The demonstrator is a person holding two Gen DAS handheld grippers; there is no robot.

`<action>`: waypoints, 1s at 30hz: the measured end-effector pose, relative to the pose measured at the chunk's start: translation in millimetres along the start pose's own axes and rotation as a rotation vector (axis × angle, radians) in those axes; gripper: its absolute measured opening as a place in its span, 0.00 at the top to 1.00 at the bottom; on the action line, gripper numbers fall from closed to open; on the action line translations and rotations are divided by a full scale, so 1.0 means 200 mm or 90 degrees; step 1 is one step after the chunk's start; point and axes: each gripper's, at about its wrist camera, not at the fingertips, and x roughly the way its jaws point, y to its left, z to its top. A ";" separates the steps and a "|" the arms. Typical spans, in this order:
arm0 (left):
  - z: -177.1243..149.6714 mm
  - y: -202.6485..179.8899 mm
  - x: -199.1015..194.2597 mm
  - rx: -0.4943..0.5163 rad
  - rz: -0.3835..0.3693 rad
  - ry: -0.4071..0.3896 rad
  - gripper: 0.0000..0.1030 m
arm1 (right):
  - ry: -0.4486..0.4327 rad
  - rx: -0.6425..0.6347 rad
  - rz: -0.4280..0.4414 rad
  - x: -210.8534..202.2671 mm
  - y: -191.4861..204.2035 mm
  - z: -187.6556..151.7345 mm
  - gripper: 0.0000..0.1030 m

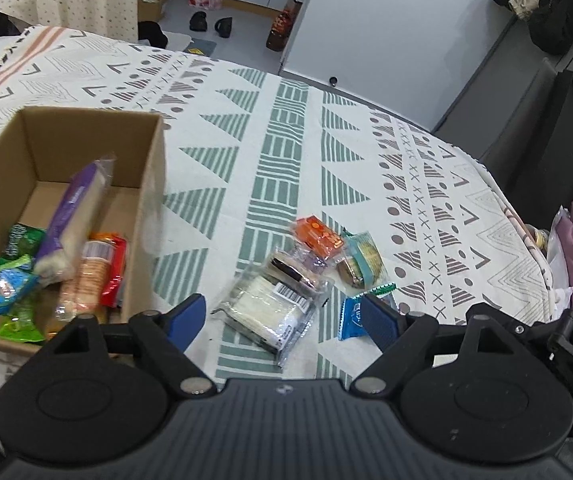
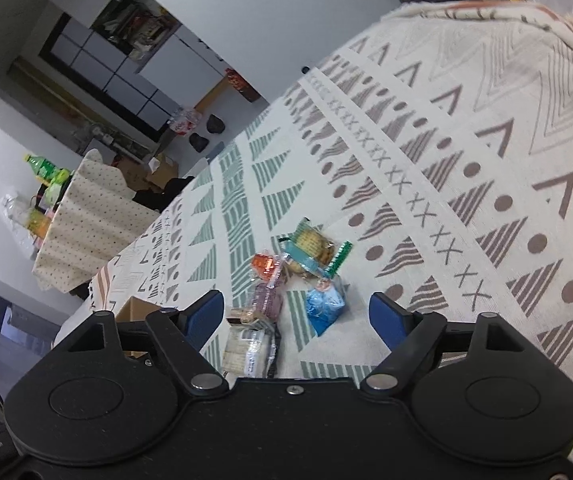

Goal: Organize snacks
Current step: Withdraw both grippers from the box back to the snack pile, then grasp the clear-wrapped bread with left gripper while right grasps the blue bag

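- Blue-padded black left gripper (image 1: 284, 320) hangs released, jaws spread wide, nothing between them, above the patterned cotton tablecloth (image 1: 246, 128).
- Blue-padded black right gripper (image 2: 296, 316) is likewise spread wide and grips nothing.
- Five loose snacks lie near the tools: a clear-wrapped white wafer pack (image 1: 270, 312), a blue foil packet (image 1: 351, 317), a purple-tinted clear pack (image 1: 298, 270), an orange packet (image 1: 318, 236) and a teal-edged cracker pack (image 1: 360, 260).
- One brown cardboard box (image 1: 148, 216) at left holds about five snacks.
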 end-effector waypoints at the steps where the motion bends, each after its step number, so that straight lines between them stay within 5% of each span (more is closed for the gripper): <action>1: 0.00 0.00 0.02 0.000 0.000 0.002 0.21 | 0.004 0.005 -0.003 0.02 -0.01 0.00 0.26; 7: 0.00 -0.01 0.13 -0.001 -0.005 0.032 0.31 | 0.032 0.016 -0.015 0.11 -0.04 0.01 0.30; 13: -0.02 0.01 0.27 -0.010 0.007 0.064 0.32 | 0.058 0.013 -0.026 0.20 -0.04 0.02 0.32; 22: -0.04 0.03 0.48 0.002 0.048 0.108 0.25 | 0.091 0.009 -0.045 0.33 -0.06 0.04 0.32; 30: -0.02 0.02 0.53 0.030 0.059 0.086 0.20 | 0.112 -0.030 -0.063 0.45 -0.04 0.04 0.32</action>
